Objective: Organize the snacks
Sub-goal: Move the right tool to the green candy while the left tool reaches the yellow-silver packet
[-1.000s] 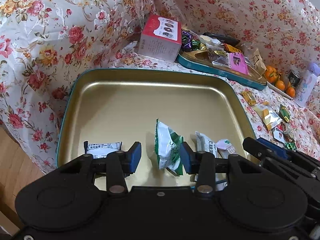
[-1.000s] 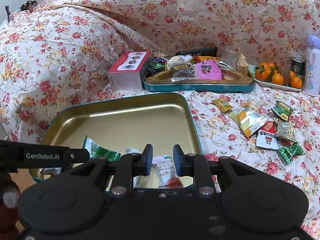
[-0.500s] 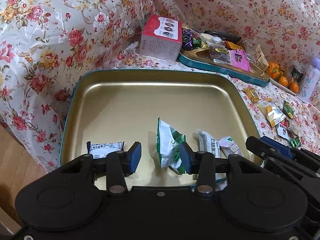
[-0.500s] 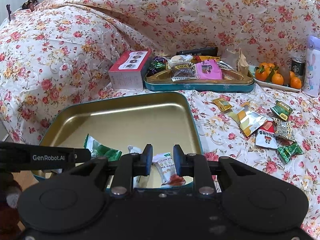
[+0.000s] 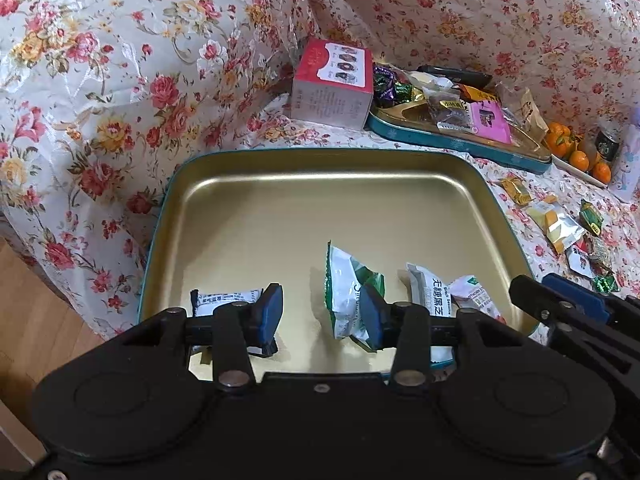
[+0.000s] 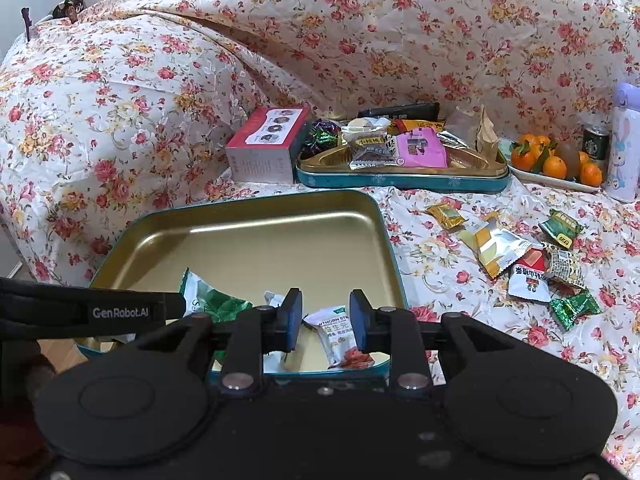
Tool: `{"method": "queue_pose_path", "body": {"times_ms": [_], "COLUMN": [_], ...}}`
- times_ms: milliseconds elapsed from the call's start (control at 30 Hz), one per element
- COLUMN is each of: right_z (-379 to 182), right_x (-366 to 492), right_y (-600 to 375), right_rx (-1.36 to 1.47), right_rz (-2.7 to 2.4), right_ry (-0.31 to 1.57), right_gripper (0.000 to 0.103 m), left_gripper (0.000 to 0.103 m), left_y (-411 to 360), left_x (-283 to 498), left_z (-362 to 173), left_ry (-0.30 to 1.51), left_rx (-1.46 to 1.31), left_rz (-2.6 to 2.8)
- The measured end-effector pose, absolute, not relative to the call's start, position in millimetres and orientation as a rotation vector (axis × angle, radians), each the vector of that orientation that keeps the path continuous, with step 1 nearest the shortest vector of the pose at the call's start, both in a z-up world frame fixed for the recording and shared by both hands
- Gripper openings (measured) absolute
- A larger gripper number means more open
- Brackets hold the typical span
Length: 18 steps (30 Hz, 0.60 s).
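Snacks inside gold tray (image 5: pixel 256 216), along its near edge: green-and-white packet (image 5: pixel 347 280) about mid-edge, white packet with black lettering (image 5: pixel 430 288) just right of it, white-and-red packet (image 6: pixel 340 336) touching that one, small white packet with dark ends (image 5: pixel 224 300) toward tray's near-left corner. Rest of tray floor bare gold.

Left gripper (image 5: pixel 320 314) above tray's near edge, blue pads apart, gripping nothing; green-and-white packet showing beside its right pad, contact impossible to tell. Right gripper (image 6: pixel 325 320) over tray's near-right corner, pads also apart with a narrower gap, white-and-red packet visible through that gap, not pinched.

Right of tray, loose on floral cloth (image 6: pixel 120 100): gold candy (image 6: pixel 446 216), yellow-and-silver packet (image 6: pixel 494 248), red-and-white packet (image 6: pixel 528 278), green packets (image 6: pixel 562 228) and green foil candy (image 6: pixel 574 308), clustered near one another.

Beyond tray's far edge: pink-topped box (image 6: pixel 266 142), and just beside it a second teal tin (image 6: pixel 400 180) heaped with wrapped sweets and a pink packet (image 6: pixel 420 148). Further right of that tin: plate of oranges (image 6: pixel 554 166), dark can (image 6: pixel 594 140), pale lilac bottle (image 6: pixel 624 136).
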State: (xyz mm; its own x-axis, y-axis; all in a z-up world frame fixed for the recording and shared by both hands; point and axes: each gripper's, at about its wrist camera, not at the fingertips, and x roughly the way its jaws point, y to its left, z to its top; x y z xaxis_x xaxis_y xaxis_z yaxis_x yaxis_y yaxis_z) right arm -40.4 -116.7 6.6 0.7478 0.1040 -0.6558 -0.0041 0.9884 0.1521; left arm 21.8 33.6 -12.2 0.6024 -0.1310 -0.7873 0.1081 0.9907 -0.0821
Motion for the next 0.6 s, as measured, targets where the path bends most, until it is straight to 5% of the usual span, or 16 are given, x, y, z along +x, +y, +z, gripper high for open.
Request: {"method": "queue_pose_path", "body": {"times_ms": [600], "right_z": [-4], "right_x": [-64], "right_y": [-199], "right_rx": [0.213], "right_rz": [-0.123], "right_ry": [0.714], "right_gripper": [0.036], "left_gripper": [0.051], "left_y": [12], "left_x": [8], "left_z": [-9], "left_ry": [0.833], "left_rx": [0.083], "left_rz": [-0.15]}}
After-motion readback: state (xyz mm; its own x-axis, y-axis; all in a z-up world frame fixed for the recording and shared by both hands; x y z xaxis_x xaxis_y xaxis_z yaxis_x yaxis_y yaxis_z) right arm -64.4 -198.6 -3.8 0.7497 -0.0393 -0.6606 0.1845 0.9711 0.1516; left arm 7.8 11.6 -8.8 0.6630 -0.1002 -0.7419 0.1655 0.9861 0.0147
